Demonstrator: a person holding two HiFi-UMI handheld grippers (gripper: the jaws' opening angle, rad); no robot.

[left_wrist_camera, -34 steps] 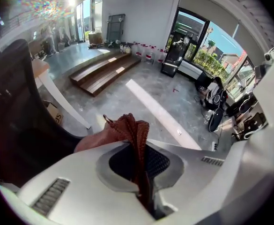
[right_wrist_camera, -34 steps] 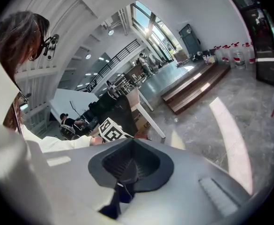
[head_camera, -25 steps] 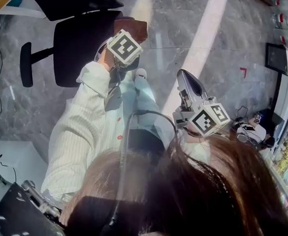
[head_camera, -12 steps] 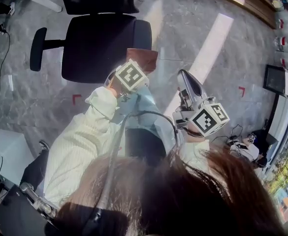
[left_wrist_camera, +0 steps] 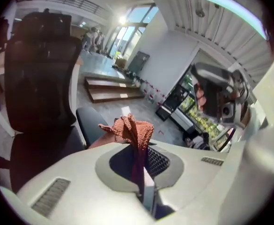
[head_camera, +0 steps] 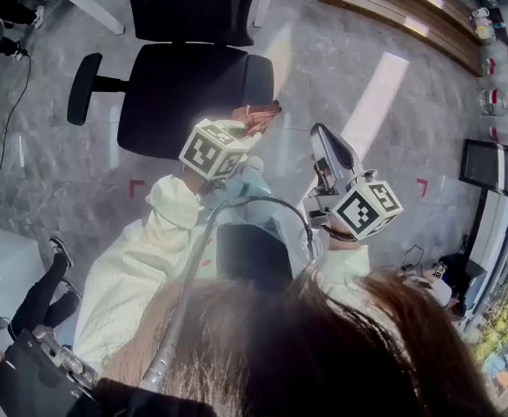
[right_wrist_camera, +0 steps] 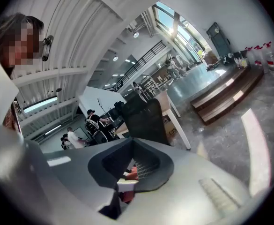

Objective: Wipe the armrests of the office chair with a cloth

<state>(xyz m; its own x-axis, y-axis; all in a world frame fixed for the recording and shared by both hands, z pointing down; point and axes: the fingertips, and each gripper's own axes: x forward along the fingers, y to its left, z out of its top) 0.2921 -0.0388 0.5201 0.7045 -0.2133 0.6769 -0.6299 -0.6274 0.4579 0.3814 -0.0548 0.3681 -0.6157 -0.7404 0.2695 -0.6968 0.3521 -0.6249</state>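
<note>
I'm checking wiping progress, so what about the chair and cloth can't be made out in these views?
Head view: whether the cloth touches the nearer armrest; depth unclear from above.
Head view: chair base, hidden under the seat.
Left gripper view: cloth's full size, bunched in the left hand-held gripper.

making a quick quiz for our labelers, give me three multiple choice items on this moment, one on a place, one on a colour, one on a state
1. The cloth is nearest to:
A) the armrest at the right of the head view
B) the armrest at its left
C) neither, it lies on the floor

2. The cloth's colour:
A) blue
B) rust red
C) white

3. The left gripper is:
A) open and empty
B) shut on the cloth
C) open around an armrest

Answers:
1 A, in the head view the cloth sits just below that armrest.
2 B, the left gripper view shows its knit as rust red.
3 B, the jaws press together with the cloth pinched between them.
</note>
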